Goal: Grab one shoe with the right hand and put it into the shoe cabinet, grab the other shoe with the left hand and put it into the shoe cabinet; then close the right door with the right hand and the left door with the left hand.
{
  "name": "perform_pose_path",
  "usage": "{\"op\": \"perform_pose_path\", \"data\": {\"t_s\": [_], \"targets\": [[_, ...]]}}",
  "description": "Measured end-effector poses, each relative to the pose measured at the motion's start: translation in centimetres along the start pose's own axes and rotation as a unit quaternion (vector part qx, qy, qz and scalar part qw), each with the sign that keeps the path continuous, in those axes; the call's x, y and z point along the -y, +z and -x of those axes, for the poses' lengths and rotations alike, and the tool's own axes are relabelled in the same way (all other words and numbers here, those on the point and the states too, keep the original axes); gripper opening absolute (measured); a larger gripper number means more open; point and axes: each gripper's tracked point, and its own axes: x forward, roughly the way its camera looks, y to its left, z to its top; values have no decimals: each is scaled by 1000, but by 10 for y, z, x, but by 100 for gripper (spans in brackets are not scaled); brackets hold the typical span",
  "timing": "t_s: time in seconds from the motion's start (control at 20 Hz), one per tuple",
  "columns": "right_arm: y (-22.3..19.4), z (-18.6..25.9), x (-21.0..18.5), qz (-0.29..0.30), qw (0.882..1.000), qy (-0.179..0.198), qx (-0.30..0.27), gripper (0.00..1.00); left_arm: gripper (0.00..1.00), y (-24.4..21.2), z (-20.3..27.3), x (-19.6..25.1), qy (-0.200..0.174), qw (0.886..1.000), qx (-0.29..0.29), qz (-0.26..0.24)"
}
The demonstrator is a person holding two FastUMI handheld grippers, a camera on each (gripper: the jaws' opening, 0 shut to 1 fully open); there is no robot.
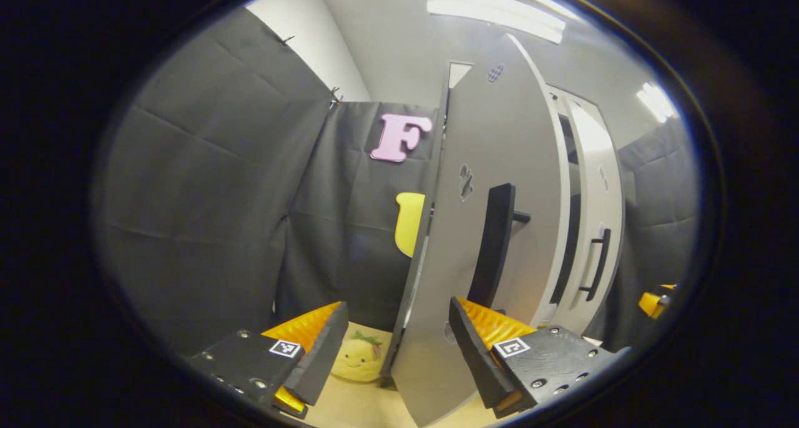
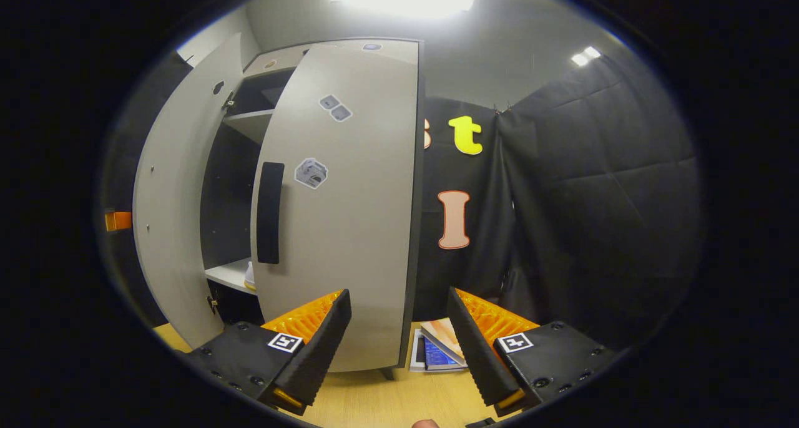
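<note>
Nearest my lens, left gripper (image 1: 399, 347): jaws spread wide, holding nothing. The outer edge of the left door (image 1: 493, 166) stands between the two fingers, touching neither as far as I can tell. Its black handle (image 1: 494, 244) rises just above the right-hand finger.

Right gripper (image 2: 398, 340): jaws likewise released and empty. The right door (image 2: 349, 197) hangs ahead of the left-hand finger, its free edge running down between the two fingers, its dark handle (image 2: 270, 213) up and to the left.

Shoe cabinet (image 2: 240, 184): both doors ajar, dark interior and a pale shelf visible in the gap. One small pale item (image 2: 249, 277) sits on the lower shelf behind the right door; I judge it a shoe, though too little shows to be sure. The second shoe I cannot locate.

Progress, my judgement: with both grippers empty and each lined up on a door, the shoe-stowing looks done. Left to do: swing the right door shut, then the left. Neither is closed yet.

Pose: each gripper is held low, near the floor or bench level, aimed roughly level and slightly upward at its door. The right one faces the door front; the left meets its door nearly edge-on. An orange part of the other gripper (image 1: 652, 303) shows far right of the left jaws.

Surroundings: a yellow plush toy (image 1: 357, 358) lies below the left jaws on the tan floor (image 1: 368, 409); books (image 2: 437, 352) lie between the right jaws beyond the door.
</note>
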Motion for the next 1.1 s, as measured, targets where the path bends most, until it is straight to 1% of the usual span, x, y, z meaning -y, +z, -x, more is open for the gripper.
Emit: {"op": "perform_pose_path", "data": {"t_s": [0.1,0.2,0.35,0.45,0.6,0.85,0.9,1.1], "targets": [[-2,-6,-5,3,1000,4,-2,98,94,-7,-3,13,-20,1000,-4,6],[-5,-8,-5,5,1000,7,-7,98,94,-7,-11,37,-34,999,-6,9],[-8,-7,-2,7,1000,4,-10,98,94,-6,-34,63,-61,998,-5,3],[-10,-5,3,8,1000,0,-12,98,94,-11,-45,80,-78,997,-9,-11],[-11,-2,14,7,1000,-11,-13,98,94,-14,-54,100,-94,995,-12,-36],[-11,10,23,0,1000,-23,-14,98,95,-24,-43,110,-105,993,-17,-57],[-9,13,23,-1,1000,-23,-13,98,94,-24,-40,108,-106,992,-18,-62],[1,28,18,-4,1000,-17,-2,97,94,-18,-23,96,-101,992,-14,-74]]}}
